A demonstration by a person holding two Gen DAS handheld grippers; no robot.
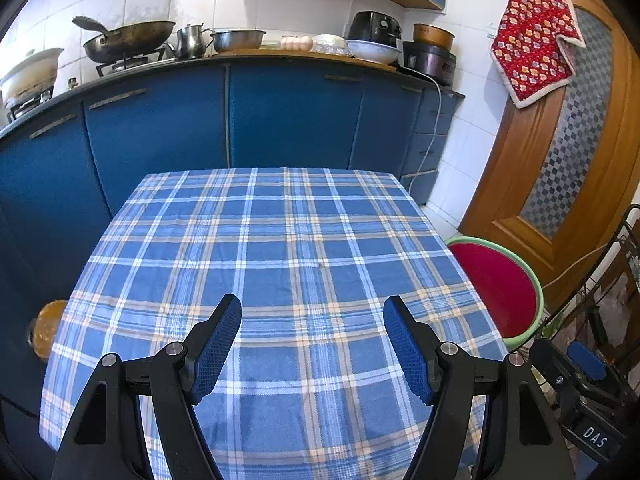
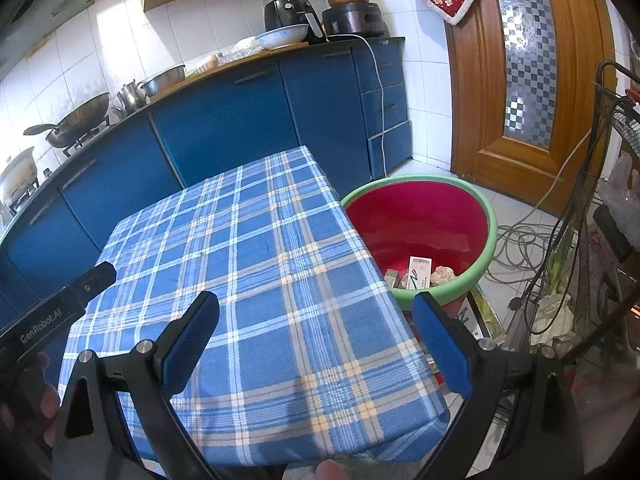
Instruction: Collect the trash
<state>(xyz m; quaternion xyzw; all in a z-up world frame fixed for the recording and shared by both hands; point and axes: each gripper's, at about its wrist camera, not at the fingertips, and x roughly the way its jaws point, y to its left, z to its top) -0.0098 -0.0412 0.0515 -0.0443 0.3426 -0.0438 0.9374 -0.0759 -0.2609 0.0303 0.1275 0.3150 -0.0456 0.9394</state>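
Left wrist view: my left claw (image 1: 312,320) stands wide, nothing between its blue pads, above the checked cloth of the worktop (image 1: 280,248). The red basin (image 1: 500,284) with a green rim sits beside the worktop's right edge.

Right wrist view: my right claw (image 2: 316,316) is also wide and empty (its right finger overhangs the worktop edge). The trash (image 2: 420,274), a small carton, scraps and a crumpled wad, lies in the basin's bottom.

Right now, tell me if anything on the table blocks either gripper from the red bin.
Nothing visible does. The checked tablecloth is bare, and the red bin sits open beside the table's edge, trash already inside.
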